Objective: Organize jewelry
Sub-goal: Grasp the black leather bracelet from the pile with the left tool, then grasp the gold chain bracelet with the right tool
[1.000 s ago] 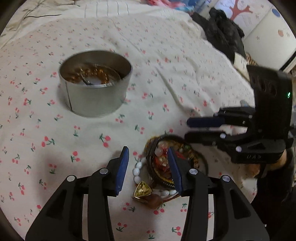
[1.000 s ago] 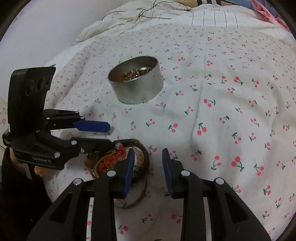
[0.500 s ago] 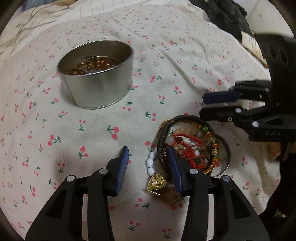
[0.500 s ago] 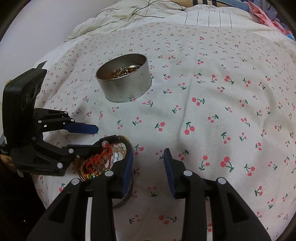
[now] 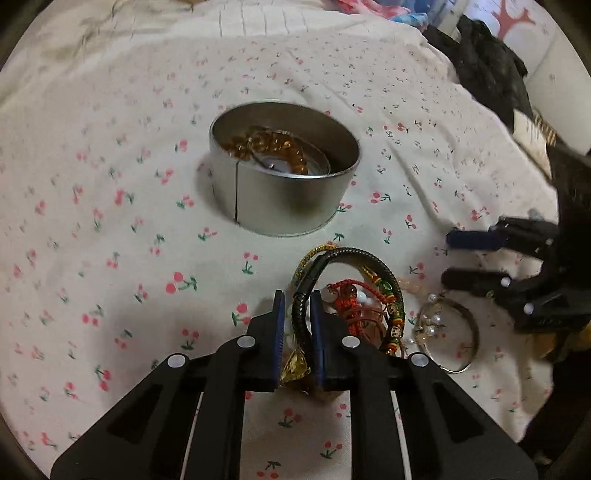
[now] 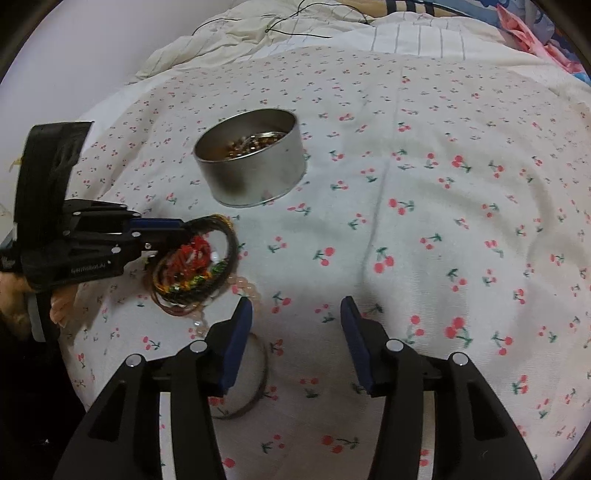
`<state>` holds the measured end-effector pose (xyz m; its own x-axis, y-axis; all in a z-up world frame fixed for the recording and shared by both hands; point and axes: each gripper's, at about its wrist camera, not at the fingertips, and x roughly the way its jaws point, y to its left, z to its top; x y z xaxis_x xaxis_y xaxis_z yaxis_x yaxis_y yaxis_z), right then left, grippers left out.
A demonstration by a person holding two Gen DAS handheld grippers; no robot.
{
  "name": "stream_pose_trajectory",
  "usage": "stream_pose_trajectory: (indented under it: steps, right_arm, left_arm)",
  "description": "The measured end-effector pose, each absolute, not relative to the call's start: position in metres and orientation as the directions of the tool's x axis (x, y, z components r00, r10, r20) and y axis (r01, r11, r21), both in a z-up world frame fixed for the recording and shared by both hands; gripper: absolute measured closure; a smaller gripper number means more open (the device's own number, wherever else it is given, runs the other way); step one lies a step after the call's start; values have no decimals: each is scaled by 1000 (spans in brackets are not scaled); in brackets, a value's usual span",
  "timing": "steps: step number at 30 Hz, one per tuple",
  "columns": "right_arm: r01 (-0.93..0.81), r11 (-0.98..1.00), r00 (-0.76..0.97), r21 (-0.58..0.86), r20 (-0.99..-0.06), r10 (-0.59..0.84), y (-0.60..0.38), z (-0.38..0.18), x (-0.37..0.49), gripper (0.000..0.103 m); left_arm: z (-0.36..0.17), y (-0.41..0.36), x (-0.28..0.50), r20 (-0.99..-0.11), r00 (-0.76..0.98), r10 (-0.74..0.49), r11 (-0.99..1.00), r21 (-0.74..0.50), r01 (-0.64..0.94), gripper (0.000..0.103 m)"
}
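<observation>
A pile of bracelets (image 5: 354, 306) lies on the cherry-print bedspread in front of a round metal tin (image 5: 284, 173) that holds amber beads. My left gripper (image 5: 297, 299) is closing, and its pads press on a black braided bracelet (image 5: 301, 321) at the pile's left edge. A yellow triangular pendant (image 5: 295, 365) sits deeper between the fingers. In the right wrist view the left gripper (image 6: 181, 232) reaches into the pile (image 6: 192, 269) from the left. My right gripper (image 6: 295, 306) is opening over bare bedspread, with nothing between its fingers.
A thin metal bangle (image 5: 447, 332) lies to the right of the pile, partly under my right gripper's left finger (image 6: 236, 332). Pink beads (image 6: 243, 284) trail from the pile. Dark clothing (image 5: 487, 74) lies at the far right, rumpled bedding (image 6: 258, 33) behind the tin (image 6: 251, 162).
The left gripper has moved onto the pile and closed on the black braided bracelet. The right gripper's jaws have spread wider while the hand stayed put.
</observation>
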<state>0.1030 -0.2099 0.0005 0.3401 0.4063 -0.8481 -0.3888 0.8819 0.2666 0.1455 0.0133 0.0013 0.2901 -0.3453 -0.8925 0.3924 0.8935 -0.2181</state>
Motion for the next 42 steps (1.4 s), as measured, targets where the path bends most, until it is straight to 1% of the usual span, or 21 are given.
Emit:
stream_pose_trajectory:
  steps: [2, 4, 5, 6, 8, 9, 14, 20, 23, 24, 26, 29, 32, 33, 35, 39, 42]
  right_arm:
    - [-409, 874, 339, 261, -846, 412, -203, 0, 101, 54]
    - [-423, 869, 337, 259, -845, 415, -199, 0, 100, 53]
    - [-426, 868, 334, 257, -847, 415, -197, 0, 99, 52]
    - [-427, 868, 332, 255, -848, 412, -196, -1, 100, 52]
    - [-429, 868, 327, 250, -853, 407, -195, -3, 100, 52]
    - [-429, 868, 327, 250, -853, 407, -195, -3, 100, 52]
    - [-425, 869, 327, 253, -852, 408, -196, -3, 101, 52]
    - [-426, 869, 326, 250, -854, 406, -196, -4, 101, 52]
    - [-424, 871, 325, 246, -857, 400, -194, -6, 102, 52]
    - [-423, 872, 326, 245, -857, 399, -193, -6, 102, 52]
    - [-415, 875, 334, 247, -854, 400, -192, -7, 104, 52]
    - [-401, 877, 344, 265, -844, 412, -191, -6, 107, 52]
    - [-371, 874, 351, 315, -823, 446, -193, -6, 113, 52]
    - [-356, 867, 352, 349, -809, 471, -194, -5, 116, 52]
    - [-345, 863, 373, 370, -790, 487, -194, -3, 119, 52]
    - [-364, 888, 439, 280, -789, 429, -175, 1, 126, 52]
    - [-395, 885, 424, 247, -805, 414, -155, -4, 134, 64]
  left_arm:
    - [-7, 16, 148, -895, 252, -369, 893, -266, 363, 86]
    - [-14, 15, 147, -892, 228, -391, 889, -302, 345, 79]
    - [-15, 15, 147, -887, 228, -402, 886, -314, 341, 79]
    - [-14, 16, 146, -880, 235, -413, 884, -326, 336, 79]
    - [-9, 18, 145, -862, 263, -434, 879, -341, 333, 90]
    - [-7, 15, 146, -856, 268, -443, 876, -348, 335, 92]
    - [1, 16, 145, -837, 276, -472, 859, -367, 356, 93]
    - [14, 24, 146, -799, 255, -545, 818, -441, 368, 93]
    - [12, 23, 146, -847, 289, -446, 870, -334, 363, 93]
    - [12, 25, 145, -849, 293, -440, 873, -329, 360, 93]
    - [17, 30, 145, -814, 277, -511, 840, -403, 365, 93]
    - [30, 41, 143, -734, 261, -627, 765, -516, 386, 93]
    - [41, 53, 142, -680, 262, -684, 720, -574, 389, 93]
    - [42, 56, 142, -671, 267, -692, 715, -584, 384, 93]
    - [45, 61, 145, -663, 287, -692, 718, -590, 370, 93]
    - [46, 77, 146, -652, 335, -680, 733, -599, 323, 93]
    - [45, 83, 149, -647, 351, -677, 736, -609, 296, 93]
